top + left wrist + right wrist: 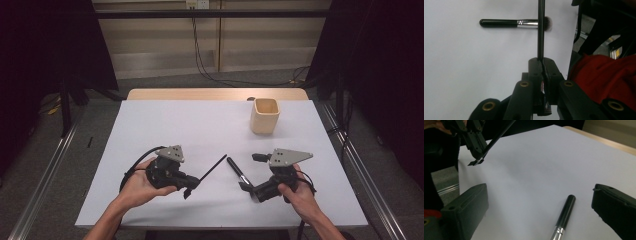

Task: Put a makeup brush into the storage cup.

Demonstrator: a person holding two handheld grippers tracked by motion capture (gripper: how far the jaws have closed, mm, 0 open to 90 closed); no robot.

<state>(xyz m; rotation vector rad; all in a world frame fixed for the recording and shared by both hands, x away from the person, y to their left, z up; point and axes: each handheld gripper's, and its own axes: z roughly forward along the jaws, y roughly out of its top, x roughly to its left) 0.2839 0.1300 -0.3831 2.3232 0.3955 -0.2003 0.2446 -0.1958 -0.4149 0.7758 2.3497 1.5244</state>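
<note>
Pinching a thin comb (540,30), your left fingers (542,65); right fingers (536,202) spread around the brush (565,216). High view adds cup (264,115), white tabletop (175,130).

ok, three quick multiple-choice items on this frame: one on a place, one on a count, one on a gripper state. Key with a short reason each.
1. Where does the wooden cup stand?
A. far right part of the table
B. near left corner
C. between the two grippers

2. How many makeup brushes lie loose on the table?
A. none
B. one
C. three

3. What state is the left gripper in?
A. open over the cup
B. open and empty
C. shut on a thin black stick

Key:
1 A: the high view shows the cup on the white table, beyond the right gripper.
2 B: one makeup brush lies flat, black handle, silver ferrule; the right gripper's fingers stand open around it.
3 C: the fingers are pressed together on the thin black stick, which juts out ahead of them.
</note>
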